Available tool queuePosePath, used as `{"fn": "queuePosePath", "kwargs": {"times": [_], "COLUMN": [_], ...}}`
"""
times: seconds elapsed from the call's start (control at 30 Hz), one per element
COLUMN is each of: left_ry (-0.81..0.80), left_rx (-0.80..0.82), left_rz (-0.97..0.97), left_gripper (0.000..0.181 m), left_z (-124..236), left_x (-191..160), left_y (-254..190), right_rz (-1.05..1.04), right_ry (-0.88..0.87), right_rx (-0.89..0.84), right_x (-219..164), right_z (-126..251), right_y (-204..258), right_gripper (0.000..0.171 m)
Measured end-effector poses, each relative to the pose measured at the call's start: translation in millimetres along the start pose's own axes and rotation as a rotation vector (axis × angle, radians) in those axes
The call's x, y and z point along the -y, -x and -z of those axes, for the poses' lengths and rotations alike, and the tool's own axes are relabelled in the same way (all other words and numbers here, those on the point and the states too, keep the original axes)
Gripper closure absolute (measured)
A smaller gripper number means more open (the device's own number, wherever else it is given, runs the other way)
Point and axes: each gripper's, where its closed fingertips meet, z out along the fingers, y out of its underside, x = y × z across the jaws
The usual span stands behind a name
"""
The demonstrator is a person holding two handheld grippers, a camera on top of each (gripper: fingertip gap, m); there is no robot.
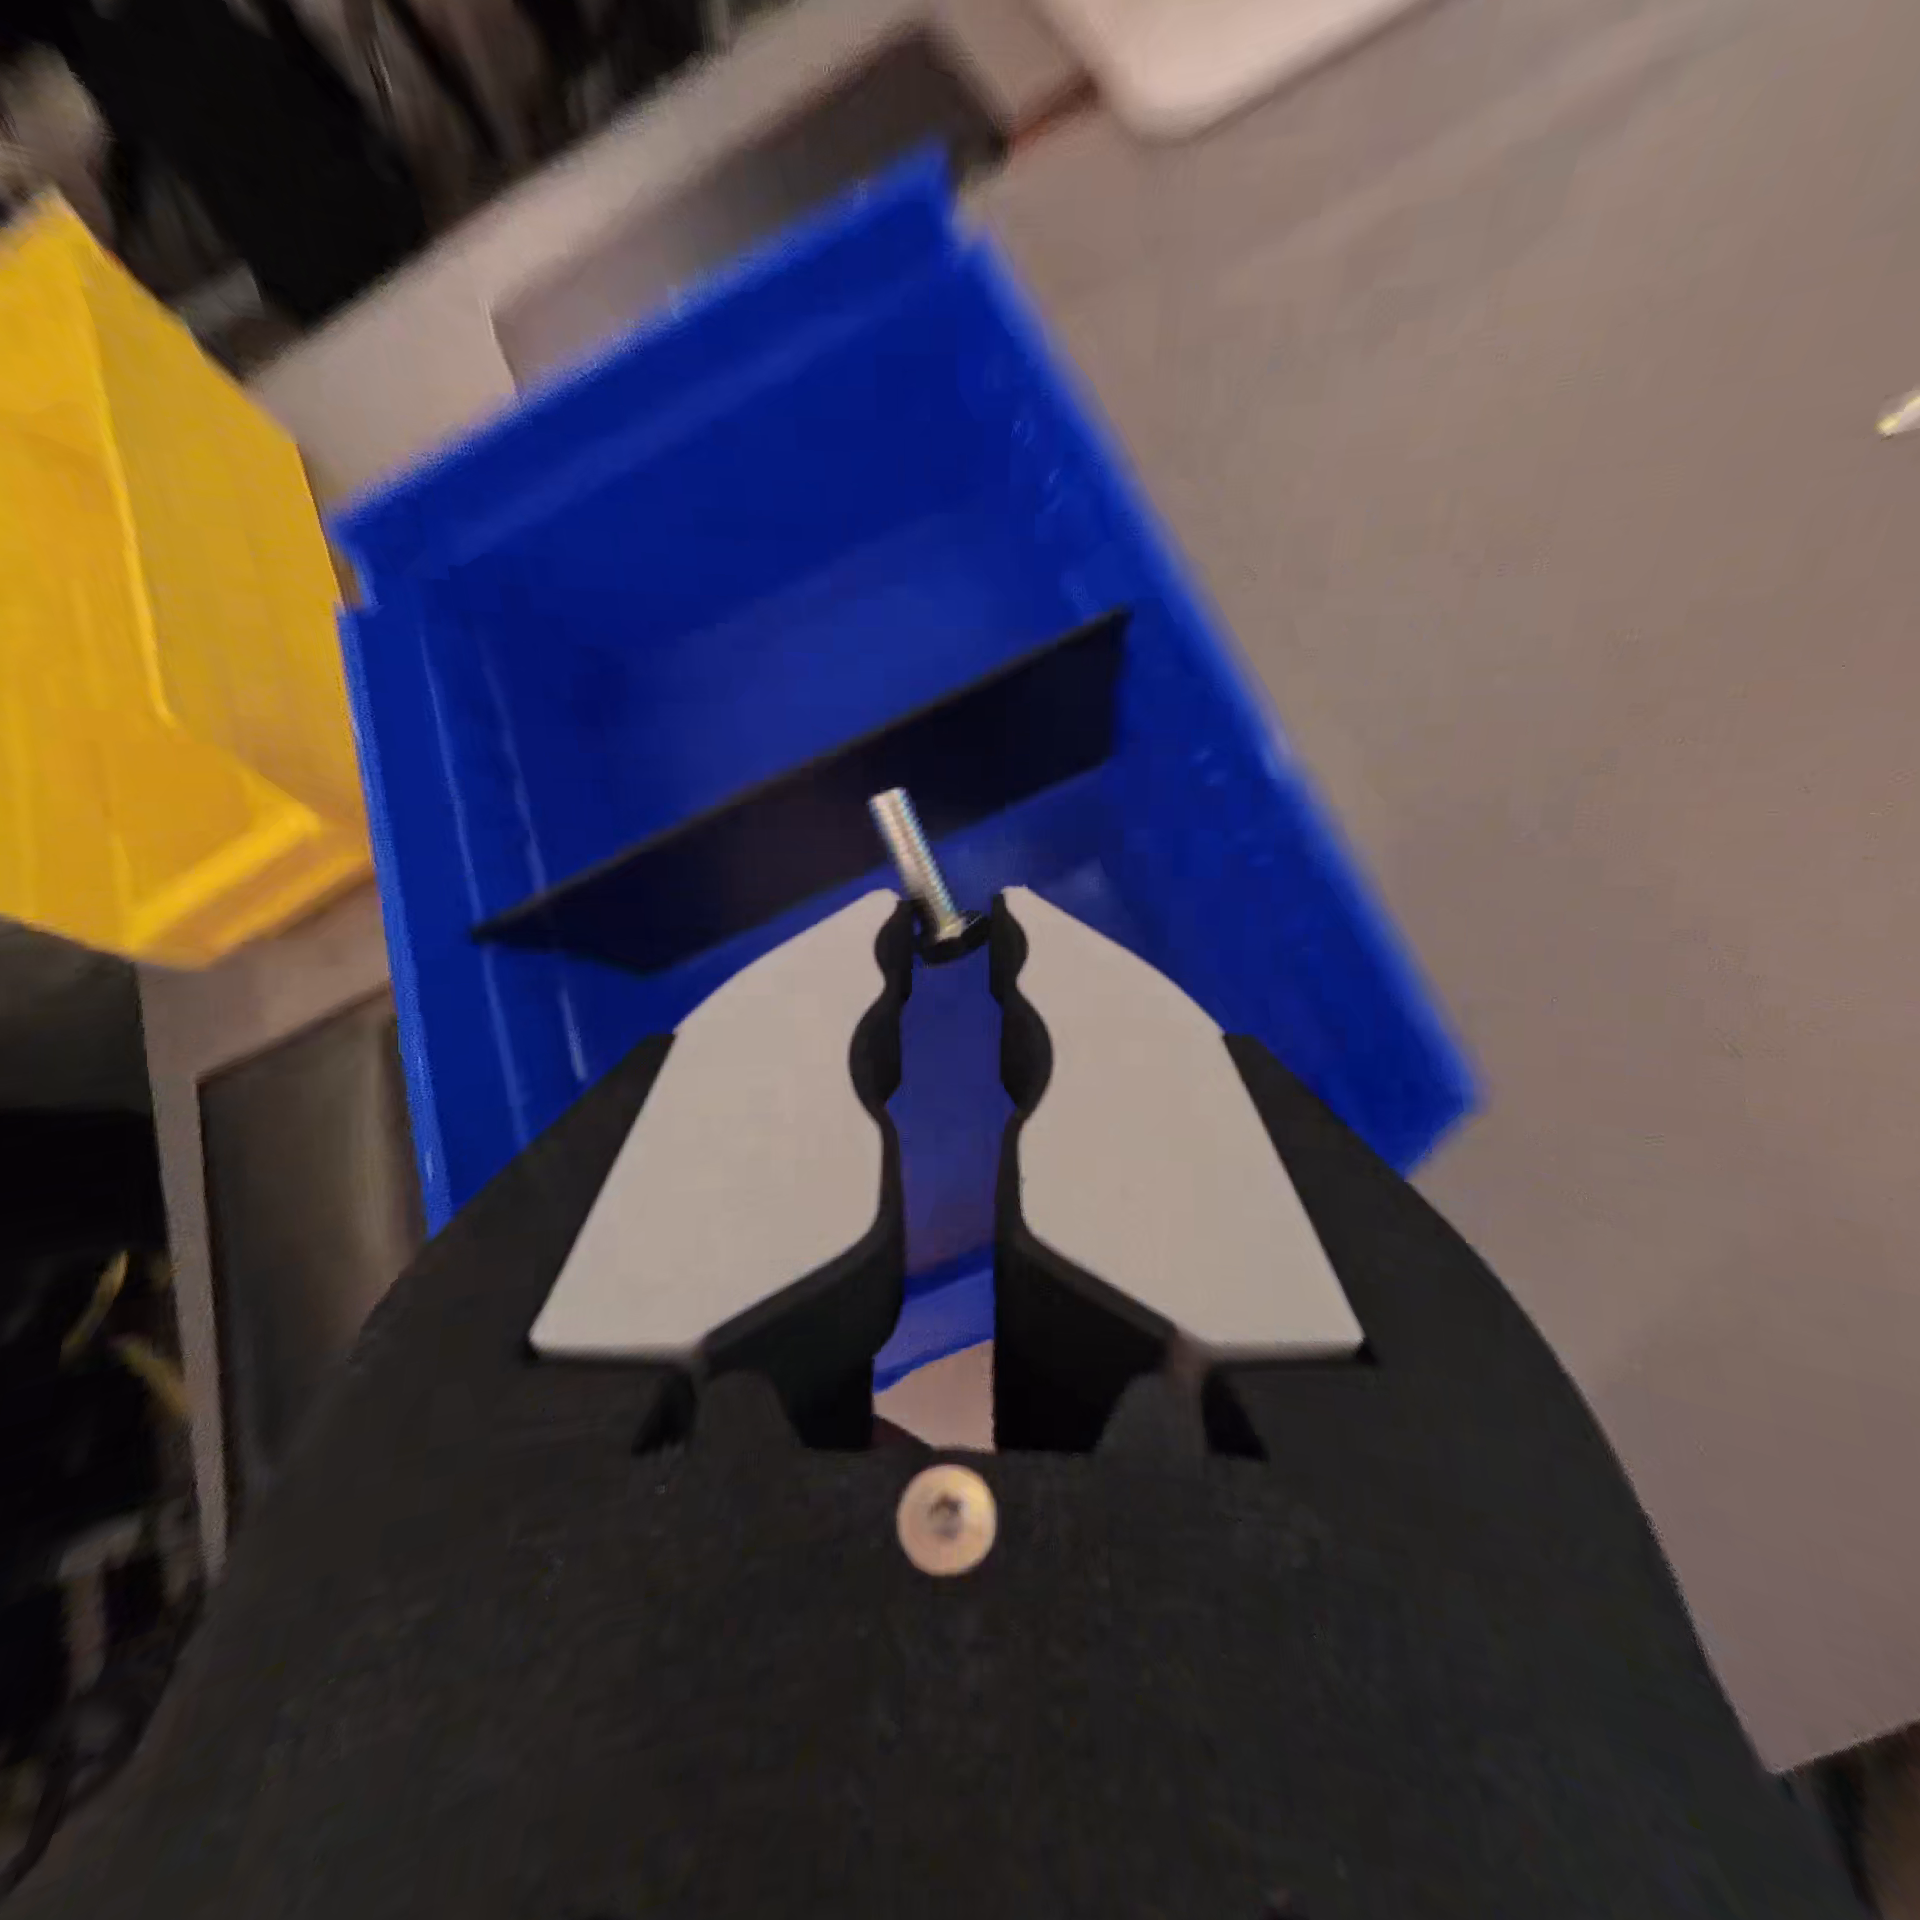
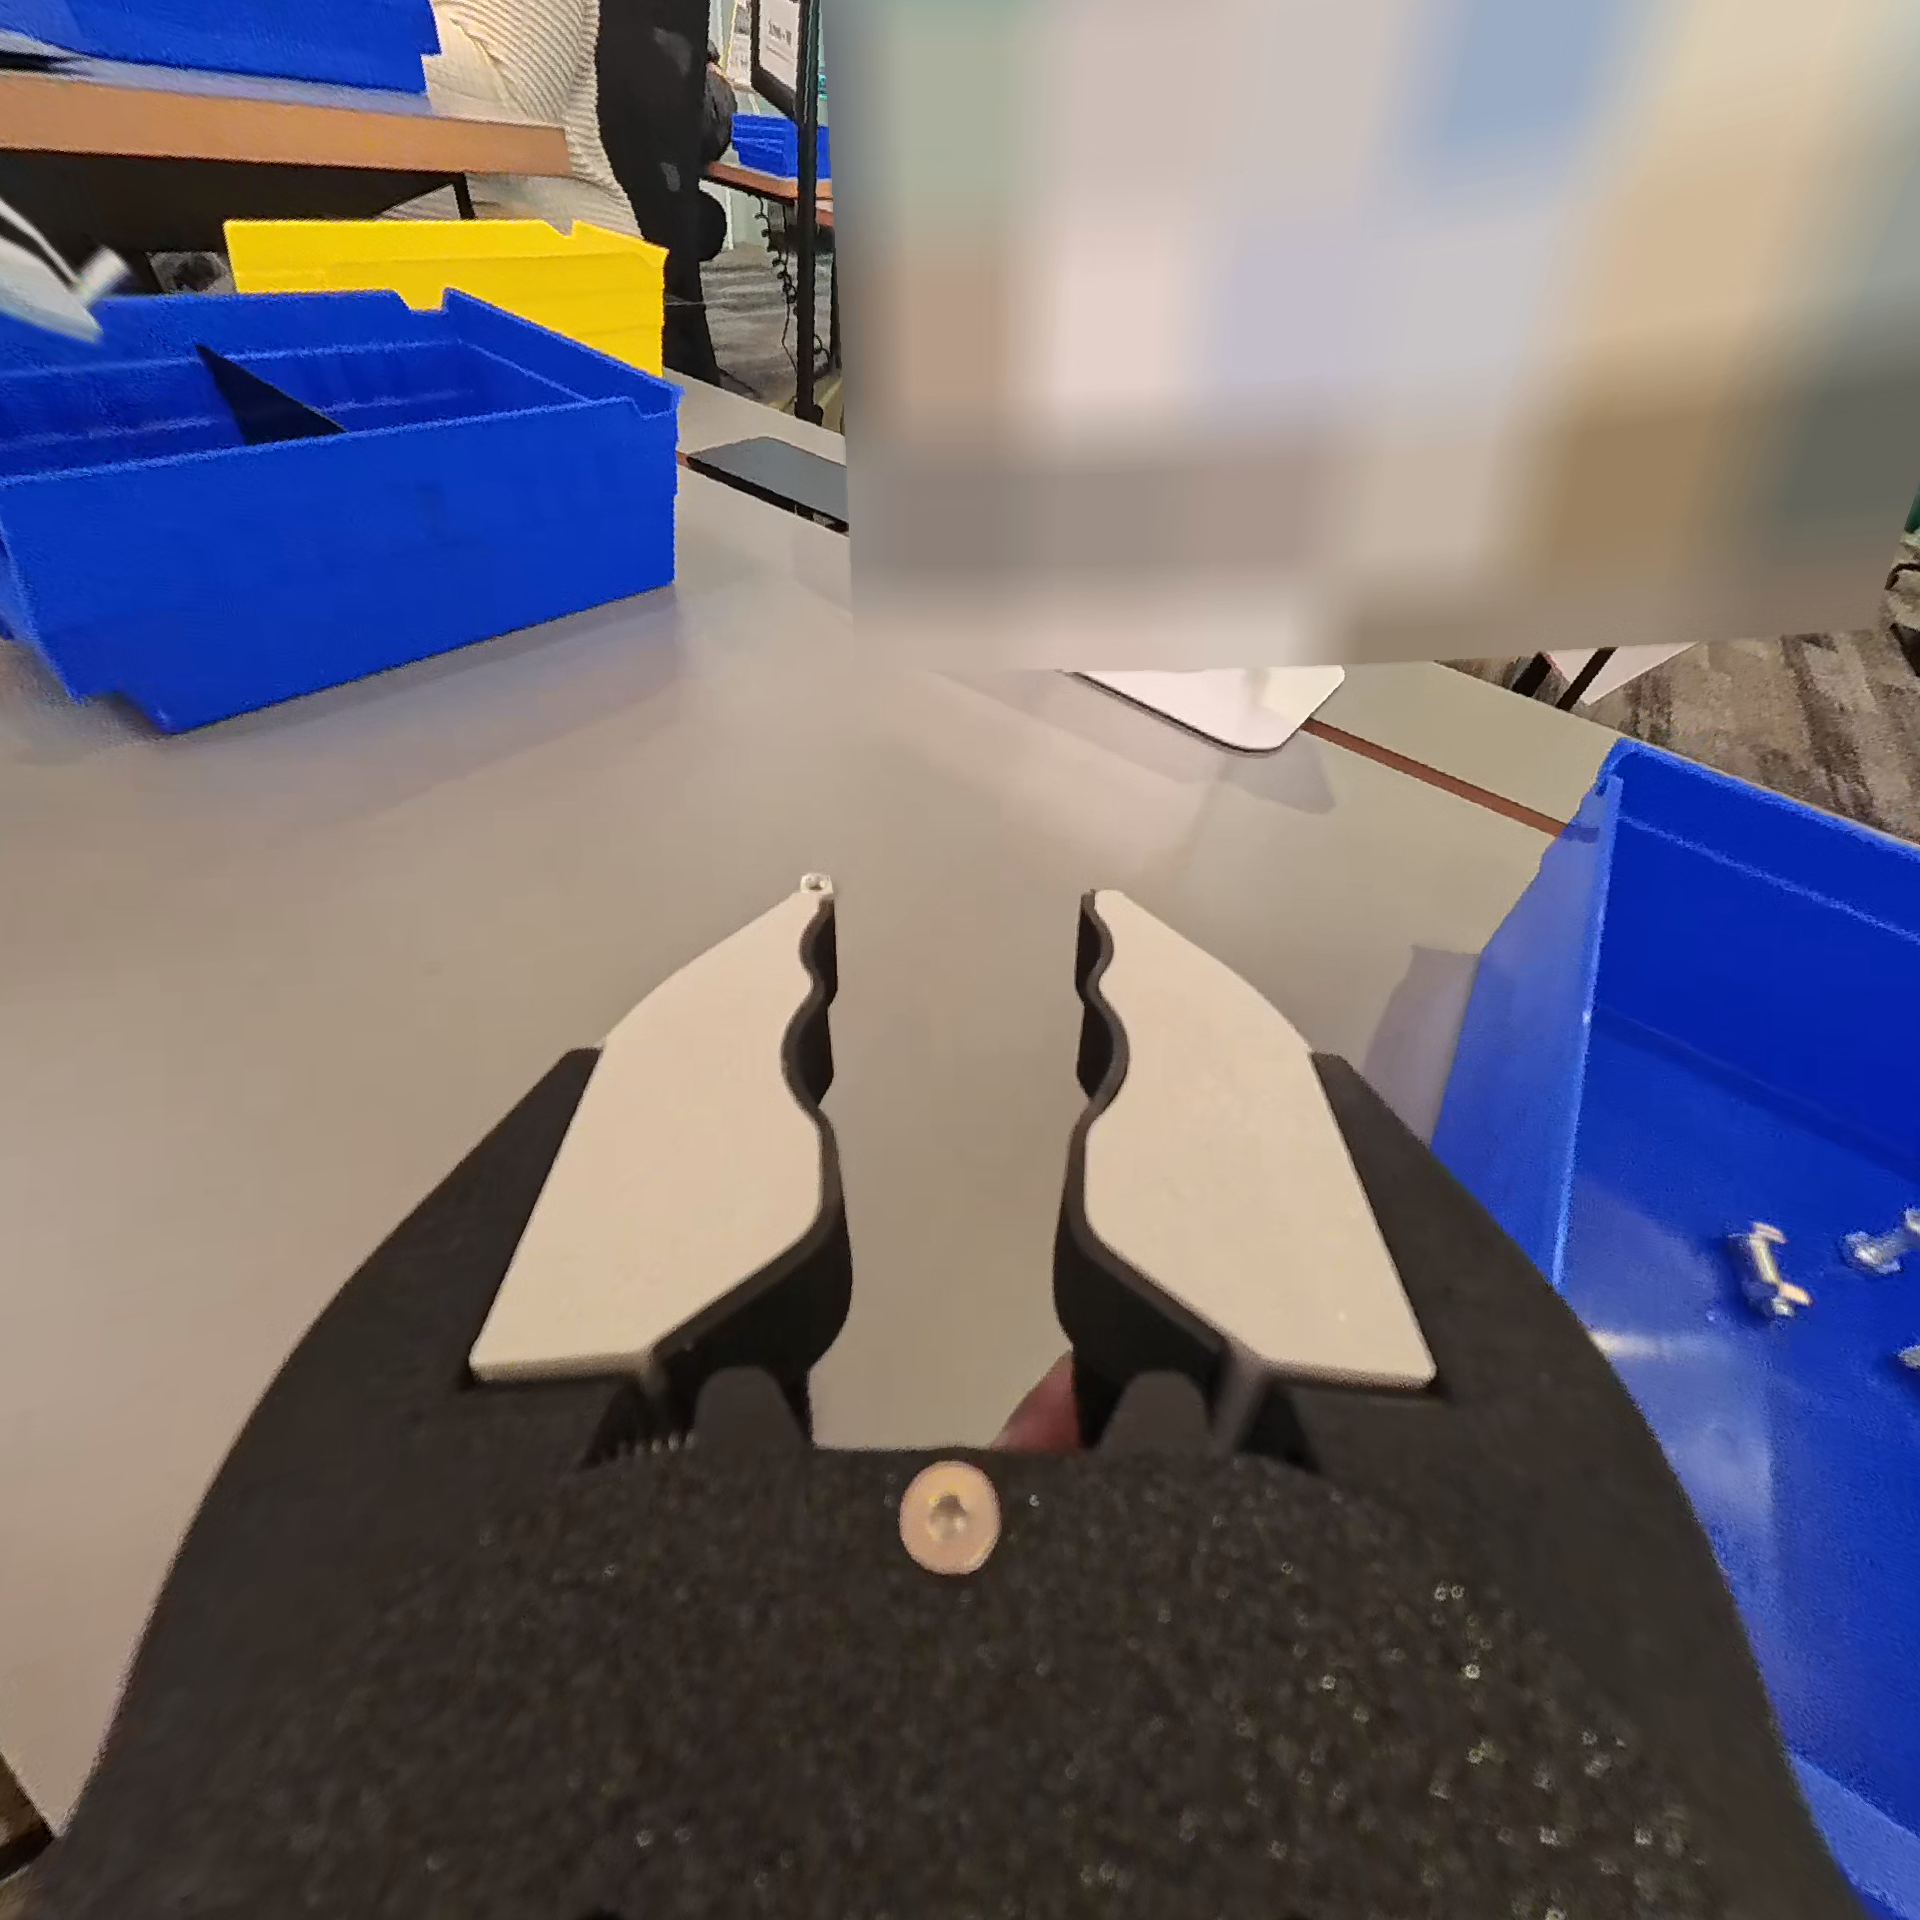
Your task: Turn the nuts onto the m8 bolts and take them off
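Observation:
My left gripper (image 1: 951,920) is shut on the head of a silver bolt (image 1: 912,857), whose threaded shaft points away from me. It hangs above a blue bin (image 1: 1195,644) with a black divider (image 1: 831,800). My right gripper (image 2: 956,904) is open and empty over the grey table (image 2: 416,935). A small silver nut (image 2: 816,883) lies on the table just past its left fingertip. A second blue bin (image 2: 1683,1091) at the right holds several bolts with nuts (image 2: 1766,1273).
A yellow bin (image 1: 135,582) stands left of the blue bin; it also shows behind the blue bin (image 2: 343,540) in the right wrist view (image 2: 457,275). A dark flat slab (image 2: 774,473) and a white sheet (image 2: 1226,701) lie farther back. A small silver part (image 1: 1896,416) lies at the right. There is about 40 cm between the tips of the two grippers.

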Motion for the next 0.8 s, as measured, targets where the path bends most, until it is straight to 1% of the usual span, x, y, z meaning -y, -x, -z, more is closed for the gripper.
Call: {"fn": "queuePosePath", "kwargs": {"times": [0.07,0.13,0.2,0.27,0.37,0.43,0.53,0.63,0.8], "left_ry": [-0.184,-0.347,-0.490,-0.567,-0.595,-0.605,-0.604,-0.608,-0.606], "left_rx": [0.001,-0.030,-0.126,-0.205,-0.259,-0.323,-0.390,-0.432,-0.472], "left_rz": [-0.037,-0.018,0.013,0.025,0.016,0.026,0.023,0.001,-0.004], "left_gripper": [0.167,0.167,0.167,0.167,0.167,0.167,0.167,0.167,0.167], "left_z": [27,50,63,64,48,41,30,21,9], "left_x": [27,46,56,55,44,38,35,34,31], "left_y": [-26,-58,-99,-137,-175,-193,-205,-211,-219], "right_rz": [0.014,0.028,0.029,0.021,0.003,-0.018,-0.027,-0.017,-0.007], "right_ry": [-0.004,-0.004,-0.002,0.014,0.093,0.194,0.292,0.327,0.306], "right_rx": [-0.001,0.000,0.003,0.012,0.039,0.070,0.104,0.125,0.127], "right_x": [4,6,6,2,-14,-31,-52,-57,-52], "right_z": [1,2,3,5,6,7,6,5,2], "right_y": [0,0,2,5,15,24,33,42,51], "right_gripper": [0.127,0.126,0.126,0.125,0.123,0.119,0.115,0.112,0.110]}}
